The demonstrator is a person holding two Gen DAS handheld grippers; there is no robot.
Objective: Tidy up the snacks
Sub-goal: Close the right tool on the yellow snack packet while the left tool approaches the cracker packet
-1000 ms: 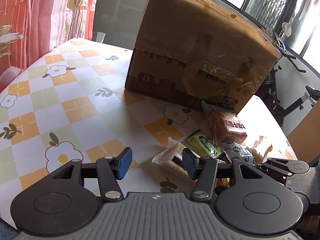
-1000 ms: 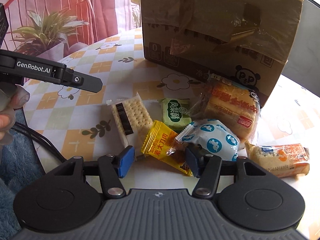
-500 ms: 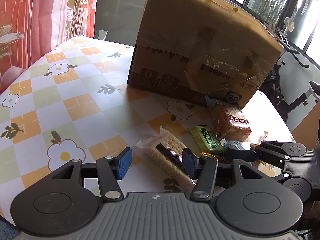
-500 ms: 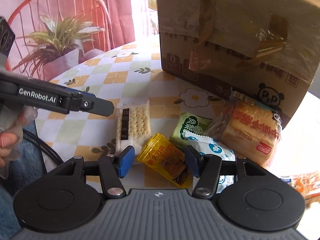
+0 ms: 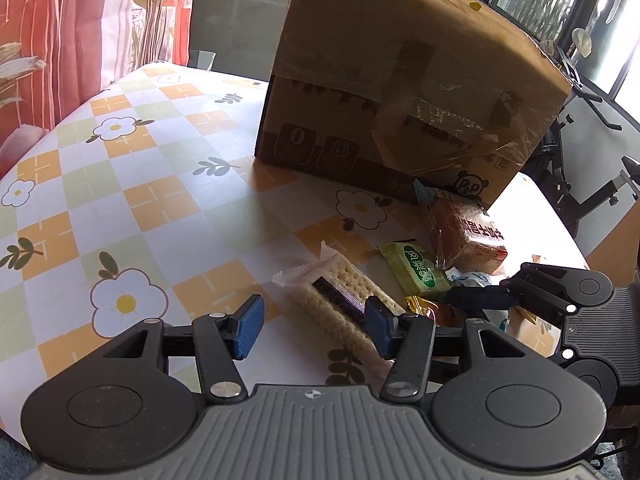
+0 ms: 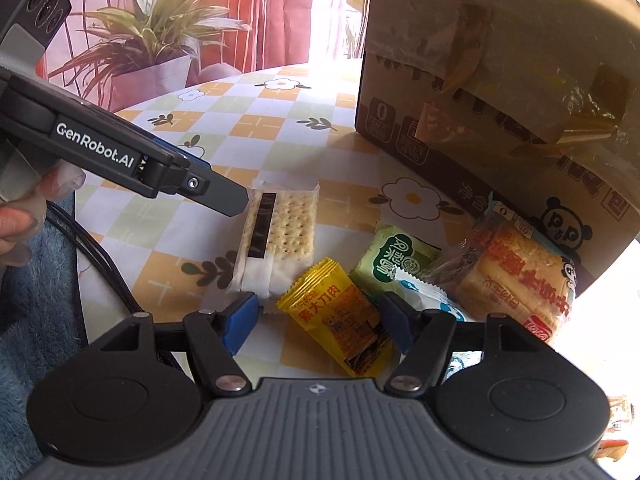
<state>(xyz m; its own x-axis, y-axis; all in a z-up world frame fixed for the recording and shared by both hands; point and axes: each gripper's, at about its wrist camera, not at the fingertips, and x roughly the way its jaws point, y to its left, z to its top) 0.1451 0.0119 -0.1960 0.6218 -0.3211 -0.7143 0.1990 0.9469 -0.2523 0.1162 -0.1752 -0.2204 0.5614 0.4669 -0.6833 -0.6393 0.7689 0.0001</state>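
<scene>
A pile of wrapped snacks lies on the counter (image 5: 168, 208), which is covered in a checked cloth of orange, green and white squares with daisies. The cracker pack (image 6: 280, 236), in clear wrap with a dark stripe, lies at the left of the pile. Next to it are a yellow packet (image 6: 340, 316) with red Chinese characters, a green packet (image 6: 396, 256) with a round white label, a blue and white packet (image 6: 424, 300) and a wrapped cake (image 6: 516, 280) with red Chinese writing. All sit just in front of a large taped cardboard box (image 5: 400, 92) printed with a panda face marked "P&P" and a "0" symbol.

Compared with a second ago, the right gripper (image 6: 318, 322) has come lower and closer, so the yellow packet now sits between its blue fingers (image 6: 238, 322), which stand apart and clamp nothing. The left gripper (image 5: 312, 326) has shifted left, so the cracker pack now lies more fully between its fingers, which are also apart; the right-hand one (image 5: 378, 326) is just over the pack. Seen from the right, the left gripper's side reads "GenRobot.AI", and its tip is right by the cracker pack's far left edge.
</scene>
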